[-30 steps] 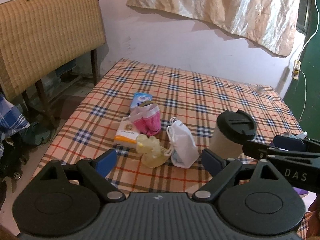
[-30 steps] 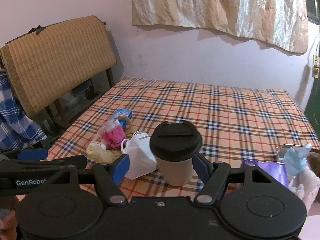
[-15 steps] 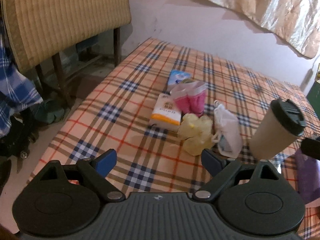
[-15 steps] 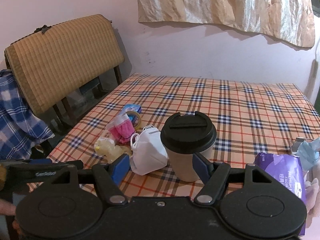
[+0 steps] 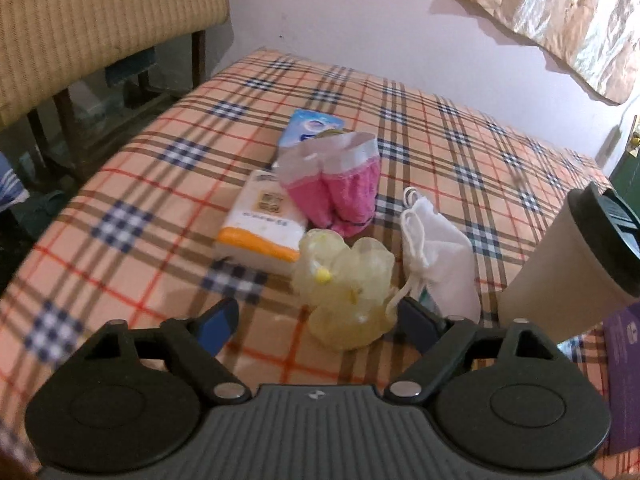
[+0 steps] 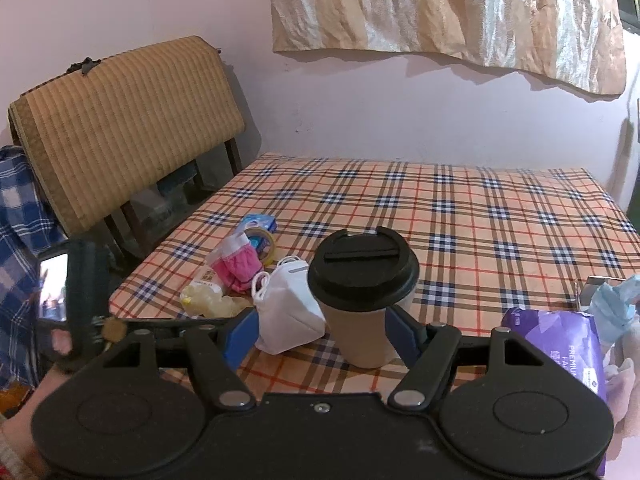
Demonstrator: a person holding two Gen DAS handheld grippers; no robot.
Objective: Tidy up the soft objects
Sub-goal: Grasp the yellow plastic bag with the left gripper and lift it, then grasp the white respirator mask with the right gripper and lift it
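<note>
Plaid tablecloth (image 5: 120, 184) covers the table, soft items clustered near its left front edge. Coffee cup (image 6: 362, 300) with black lid stands upright, closed, contents not visible; right gripper (image 6: 320, 330) has jaws spread wide around its base, right pad just beside or touching the cup wall, can't tell which, left pad apart. Purple wipes pack (image 6: 560, 356) lies at far right, light blue cloth (image 6: 612, 308) bunched just behind it. White face mask (image 5: 438, 256) lies between the cup and the yellowish plastic glove bundle (image 5: 346, 284). Left gripper (image 5: 318, 322) released, jaws wide, right finger beside the bundle's near edge, holding nothing. Orange-striped tissue pack (image 5: 262, 226) lies flat, touching the bundle. Pink socks (image 5: 340, 188) in a clear bag rest partly on the tissue pack. Blue tissue pack (image 5: 310, 128) behind the socks, tape roll (image 6: 262, 240) against it.
</note>
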